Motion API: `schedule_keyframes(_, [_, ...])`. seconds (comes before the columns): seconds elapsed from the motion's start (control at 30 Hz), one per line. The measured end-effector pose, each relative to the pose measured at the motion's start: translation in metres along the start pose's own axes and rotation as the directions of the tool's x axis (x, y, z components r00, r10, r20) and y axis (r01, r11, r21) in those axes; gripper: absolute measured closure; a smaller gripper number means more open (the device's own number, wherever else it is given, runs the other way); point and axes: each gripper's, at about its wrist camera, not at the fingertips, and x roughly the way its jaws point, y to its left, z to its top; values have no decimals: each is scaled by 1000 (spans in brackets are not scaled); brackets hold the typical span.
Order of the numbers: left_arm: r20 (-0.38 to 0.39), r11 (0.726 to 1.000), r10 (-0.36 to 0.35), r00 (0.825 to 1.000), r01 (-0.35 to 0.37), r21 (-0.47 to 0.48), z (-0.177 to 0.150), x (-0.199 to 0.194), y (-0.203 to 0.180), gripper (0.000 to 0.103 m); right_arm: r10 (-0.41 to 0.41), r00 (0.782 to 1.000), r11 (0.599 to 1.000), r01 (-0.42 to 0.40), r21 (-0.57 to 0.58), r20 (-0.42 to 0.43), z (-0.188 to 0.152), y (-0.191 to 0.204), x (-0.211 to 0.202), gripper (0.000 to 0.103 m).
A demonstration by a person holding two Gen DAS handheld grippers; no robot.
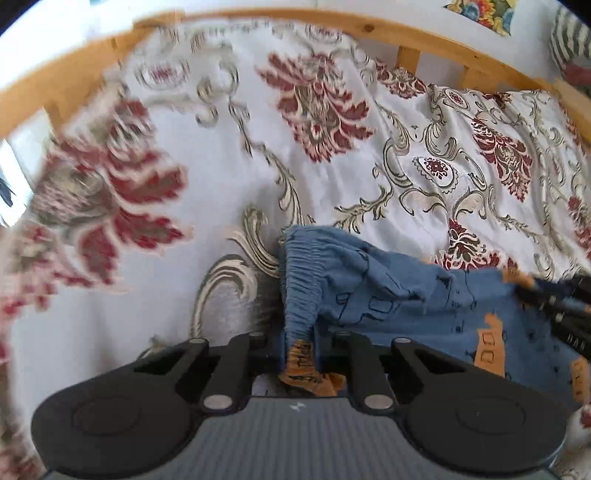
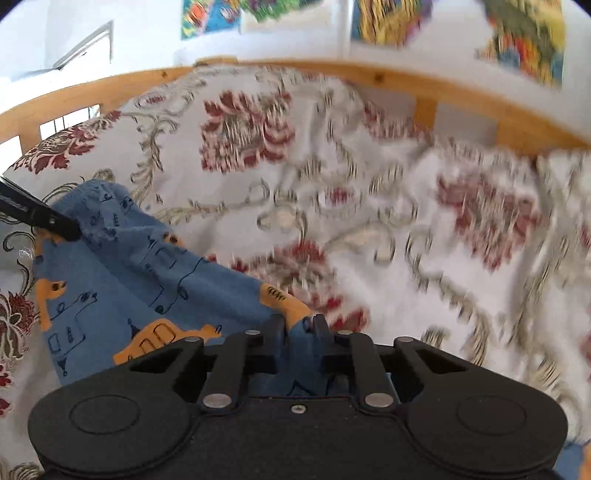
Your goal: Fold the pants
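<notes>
While the pants [image 1: 388, 291] are hanging stretched crosswise between them, the left gripper [image 1: 301, 354] is pinching the waistband and the right gripper [image 2: 301, 326] is pinching the opposite edge.

the pants [image 1: 388, 295] hang between your two grippers above the bedspread [image 1: 229, 177]: your left gripper [image 1: 301, 347] clamps the gathered waistband end, your right gripper [image 2: 300, 328] a corner at the opposite end. behind the bedspread runs the bed rail [image 1: 424, 37], with wall pictures [image 2: 388, 18] beyond it.
</notes>
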Motion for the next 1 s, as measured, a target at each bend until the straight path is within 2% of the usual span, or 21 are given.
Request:
schedule_keyframes(0.07, [-25,999,36,999,-35,6,-5,-6,-7,88,-16,1000,1000,16,-5,5,1,4,2,85])
schedule_keyframes(0.1, [-63,999,48,997,-47,10,-6,-1,-8,87,-14,1000,1000,14,2,-19,-2,4,8,81])
schedule_keyframes(0.13, [-94,999,52,994,-52,7,-9,8,-5,82,-10,999,1000,10,9,-49,-6,4,16,75])
schedule_keyframes(0.2, [-89,999,13,996,-15,-32,-12,16,6,81,3,999,1000,-1,29,-52,-11,3,19,73])
schedule_keyframes(0.23, [-87,998,-16,996,10,-66,-12,12,11,75,21,999,999,-20,36,-39,-11,1,13,67])
schedule_keyframes(0.27, [-80,995,-55,995,48,-86,-11,4,15,68,41,999,998,-40,39,-27,-9,-1,8,53])
schedule_keyframes(0.3, [-68,993,-82,994,76,-89,-10,-2,18,56,60,998,997,-59,42,-12,-8,-4,2,46])
schedule_keyframes(0.33, [-47,991,-98,994,94,-91,-10,-10,20,50,80,997,996,-80,41,3,-7,-8,-3,37])
schedule_keyframes(0.37, [-20,992,-95,995,93,-84,-10,-17,21,46,106,994,994,-107,34,10,-4,-12,-7,37])
schedule_keyframes(0.43, [65,998,-55,996,58,-32,-5,-31,17,23,152,988,988,-152,16,-3,1,-22,-8,34])
schedule_keyframes(0.47, [121,999,-44,992,44,4,0,-36,13,22,160,987,987,-160,10,-13,2,-25,-7,33])
schedule_keyframes(0.53, [185,994,-78,980,62,93,15,-38,0,18,175,984,985,-175,10,-36,3,-36,-3,33])
schedule_keyframes(0.57, [198,984,-123,972,94,152,24,-35,-9,17,187,981,982,-186,14,-52,3,-42,0,34])
schedule_keyframes(0.6, [202,968,-175,964,131,216,31,-30,-18,11,200,978,980,-200,18,-62,2,-46,2,35])
schedule_keyframes(0.63, [183,941,-236,954,178,289,40,-20,-28,7,219,973,976,-218,20,-76,1,-50,4,39])
schedule_keyframes(0.7, [95,874,-339,936,276,400,52,5,-47,3,242,966,970,-242,16,-94,-3,-53,4,46])
schedule_keyframes(0.77, [4,825,-388,921,346,446,62,27,-63,3,238,966,971,-239,1,-105,-6,-52,1,58])
schedule_keyframes(0.8, [-29,812,-405,914,374,448,64,34,-70,3,226,968,974,-228,-7,-104,-8,-51,0,63])
schedule_keyframes(0.87, [-65,797,-436,897,419,434,66,45,-79,0,203,976,979,-205,-18,-82,-13,-48,-6,81])
schedule_keyframes(0.93, [-85,782,-459,884,447,434,64,50,-83,0,170,984,983,-173,-59,-54,-17,-41,-14,89])
schedule_keyframes(1.0, [-106,766,-474,874,469,440,64,54,-85,0,118,993,982,-119,-148,-18,-23,-28,-25,93])
